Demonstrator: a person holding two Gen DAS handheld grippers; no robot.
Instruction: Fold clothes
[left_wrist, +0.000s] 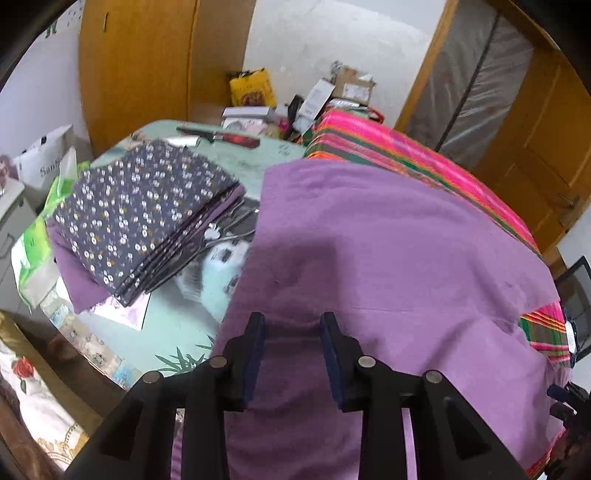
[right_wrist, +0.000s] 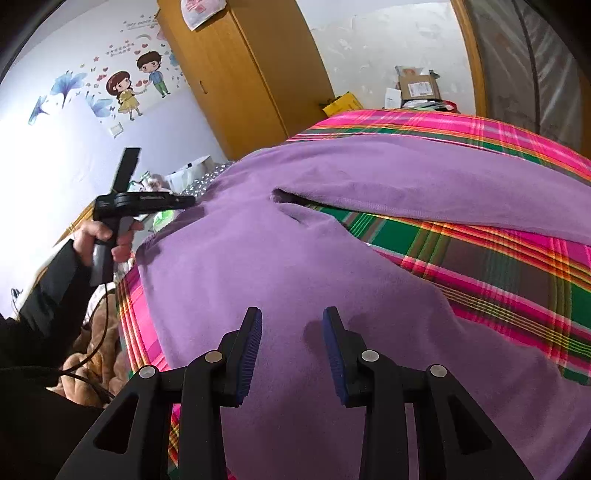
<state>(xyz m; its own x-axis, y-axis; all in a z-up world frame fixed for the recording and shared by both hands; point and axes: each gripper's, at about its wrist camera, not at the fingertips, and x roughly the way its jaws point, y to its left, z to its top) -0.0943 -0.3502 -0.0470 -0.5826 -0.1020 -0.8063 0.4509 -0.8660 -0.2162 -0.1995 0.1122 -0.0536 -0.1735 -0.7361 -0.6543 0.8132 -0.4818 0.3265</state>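
A purple garment (left_wrist: 388, 251) lies spread flat on a pink and green plaid cover (left_wrist: 406, 155). In the right wrist view the purple garment (right_wrist: 295, 266) shows two legs parting, with plaid cover (right_wrist: 480, 258) between them. My left gripper (left_wrist: 292, 321) is open and empty, just above the garment's near edge. My right gripper (right_wrist: 292, 317) is open and empty, above one leg of the garment. The left gripper (right_wrist: 186, 201) also shows in the right wrist view, held in a hand at the garment's left edge.
A folded stack of dark floral cloth (left_wrist: 144, 210) lies on a pale green table (left_wrist: 236, 155) to the left, with a knife (left_wrist: 221, 136) behind it. Boxes and bags (left_wrist: 314, 99) clutter the far end. Wooden wardrobe (left_wrist: 136, 62) and door (left_wrist: 535, 129) stand behind.
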